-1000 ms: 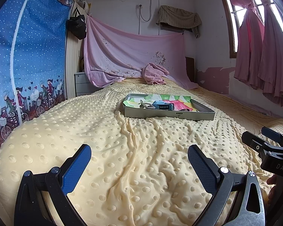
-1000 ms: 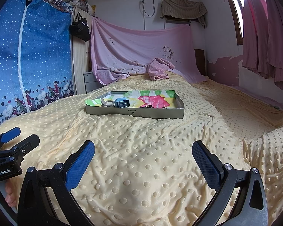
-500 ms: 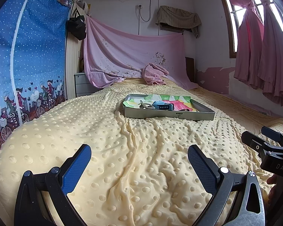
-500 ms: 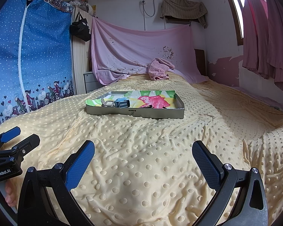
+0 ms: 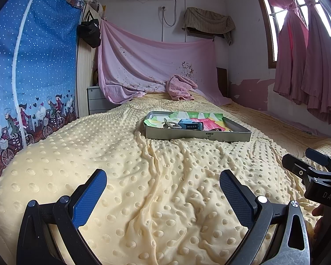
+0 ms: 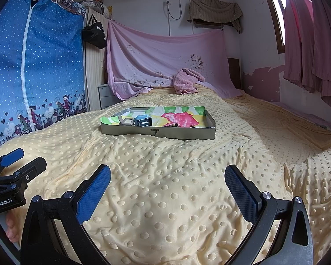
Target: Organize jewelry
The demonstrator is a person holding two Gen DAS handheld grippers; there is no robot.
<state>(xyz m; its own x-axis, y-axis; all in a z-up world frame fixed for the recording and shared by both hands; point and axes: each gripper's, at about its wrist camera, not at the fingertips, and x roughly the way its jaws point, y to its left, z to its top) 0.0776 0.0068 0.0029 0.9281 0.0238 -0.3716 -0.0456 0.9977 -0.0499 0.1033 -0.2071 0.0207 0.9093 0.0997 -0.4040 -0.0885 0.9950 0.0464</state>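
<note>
Grey tray, lined with coloured paper, is set mid-bed on the yellow dotted blanket, towards the head; blue watch and pale watch are laid in its left half; left tool and right tool are held spread wide, empty, over bare blanket near the foot; pink towel is heaped at the head edge.

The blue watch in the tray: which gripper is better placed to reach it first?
Probably the left gripper, by a small margin. The blue watch lies near the left end of the tray, on that gripper's side. Both grippers are open, empty and far from it; the right gripper would work too.
</note>
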